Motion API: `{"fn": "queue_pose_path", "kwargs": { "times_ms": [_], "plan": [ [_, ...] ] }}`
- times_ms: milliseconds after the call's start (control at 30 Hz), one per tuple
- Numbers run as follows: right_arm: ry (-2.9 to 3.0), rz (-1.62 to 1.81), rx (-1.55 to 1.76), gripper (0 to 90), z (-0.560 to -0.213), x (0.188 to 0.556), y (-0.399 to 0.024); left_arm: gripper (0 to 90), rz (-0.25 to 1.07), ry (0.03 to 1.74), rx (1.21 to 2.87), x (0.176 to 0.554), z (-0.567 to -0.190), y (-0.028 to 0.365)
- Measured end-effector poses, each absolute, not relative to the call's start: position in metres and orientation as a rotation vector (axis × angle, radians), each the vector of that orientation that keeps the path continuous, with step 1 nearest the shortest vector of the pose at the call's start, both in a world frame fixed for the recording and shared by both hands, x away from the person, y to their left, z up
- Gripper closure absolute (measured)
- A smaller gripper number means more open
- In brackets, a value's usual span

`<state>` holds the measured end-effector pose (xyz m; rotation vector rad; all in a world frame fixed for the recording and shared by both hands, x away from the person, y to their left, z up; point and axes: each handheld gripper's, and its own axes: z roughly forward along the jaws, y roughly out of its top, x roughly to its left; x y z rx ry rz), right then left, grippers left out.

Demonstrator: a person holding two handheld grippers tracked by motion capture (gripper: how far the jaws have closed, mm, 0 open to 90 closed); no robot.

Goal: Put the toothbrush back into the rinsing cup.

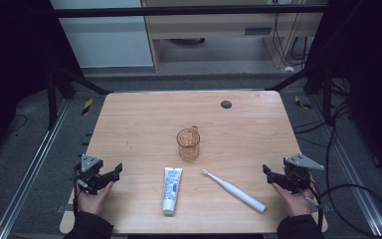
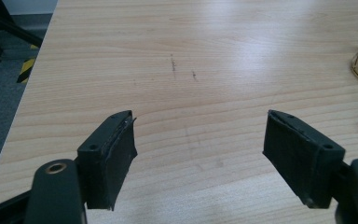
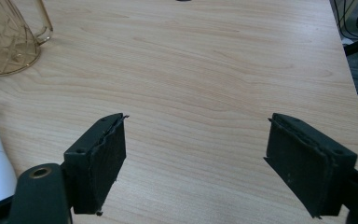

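Left gripper (image 1: 115,171) and right gripper (image 1: 267,172) are sitting wide open, gripping nothing, at lower left and lower right of the high view. Between them are lying toothpaste tube (image 1: 171,189) and toothbrush (image 1: 234,191); amber cup (image 1: 188,144) is standing beyond, mid-frame. Right gripper view is catching the cup's handle at upper left.

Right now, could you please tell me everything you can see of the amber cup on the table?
The amber cup is a see-through mug that looks like tinted plastic or glass, with a diamond pattern cut into its wall and a small handle on its far side. It stands upright near the middle of the wooden table and looks empty. The toothpaste tube and the white toothbrush lie nearer the person, apart from it. Nothing touches it but the tabletop.
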<state>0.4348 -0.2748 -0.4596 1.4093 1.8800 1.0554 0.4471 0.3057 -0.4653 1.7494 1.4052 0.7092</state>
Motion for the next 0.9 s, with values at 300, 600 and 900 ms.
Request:
{"fn": "queue_pose_path", "kwargs": {
  "times_ms": [300, 600, 900],
  "plan": [
    [1.941, 1.049, 1.354, 24.0, -0.452, 0.431, -0.266, 24.7, 0.695, 1.373, 1.797, 0.445, -0.466, 0.302],
    [2.072, 1.024, 1.314, 26.7, -0.439, 0.429, -0.246, 24.9, 0.701, 1.367, 1.828, 0.447, -0.467, 0.299],
    [2.181, 1.011, 1.259, 28.6, -0.428, 0.431, -0.224, 24.8, 0.699, 1.373, 1.854, 0.449, -0.469, 0.297]
  ]
}}
